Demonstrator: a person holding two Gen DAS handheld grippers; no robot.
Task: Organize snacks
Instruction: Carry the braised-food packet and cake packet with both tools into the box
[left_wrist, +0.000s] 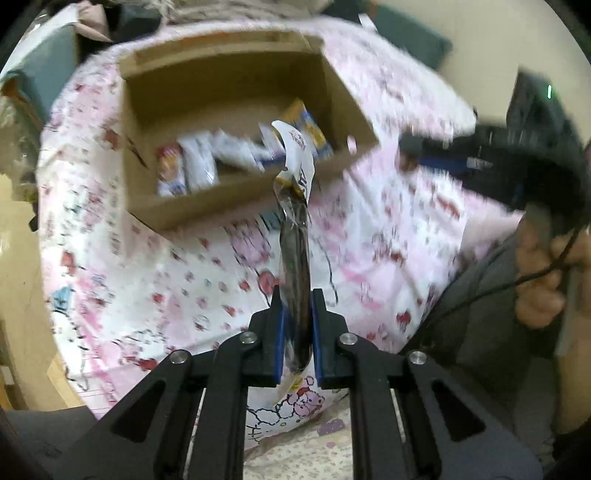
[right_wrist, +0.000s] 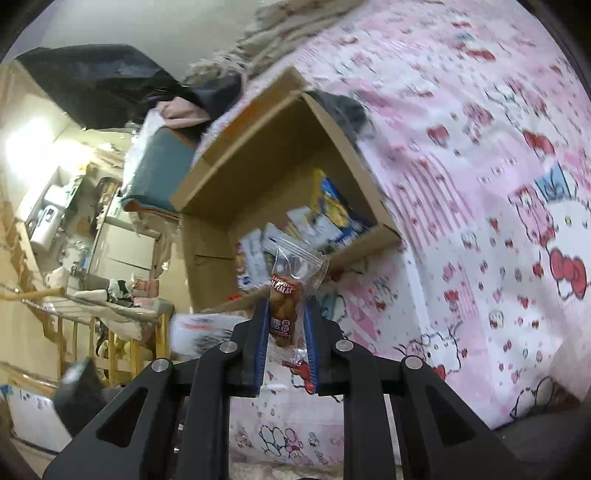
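Pinching a long dark snack packet (left_wrist: 295, 280) between its blue pads (left_wrist: 279, 339), the left gripper (left_wrist: 297, 325) had jaws pressed onto the wrapper; packet stood up along the fingers, its white-and-yellow crumpled top (left_wrist: 297, 162) reaching the near wall of the cardboard box (left_wrist: 236, 199) in view; box sat open-topped on the pink cartoon-print bedsheet (left_wrist: 207, 280); inside the box lay several snack packs, white ones (left_wrist: 207, 162) toward its left, a blue-and-yellow one (left_wrist: 310, 129) toward its right back; right of the box, blurred, the other gripper body (left_wrist: 517, 162) and a bare hand (left_wrist: 543, 273) with a black cable; right gripper (right_wrist: 286, 325) was closed on a small clear packet with a brown snack and red label (right_wrist: 286, 302), jaws clamped on its sides, packet upright just in front of the box's near wall (right_wrist: 236, 299); from this view the box (right_wrist: 258, 173) appeared tilted, blue-yellow pack (right_wrist: 332, 206) and white packs (right_wrist: 255, 251) inside; left of the box, a white flat packet (right_wrist: 199, 328), blurred, on the sheet; wooden rail (right_wrist: 110, 332) and cluttered shelves further left of the box; frames motion-blurred, labels mostly unreadable
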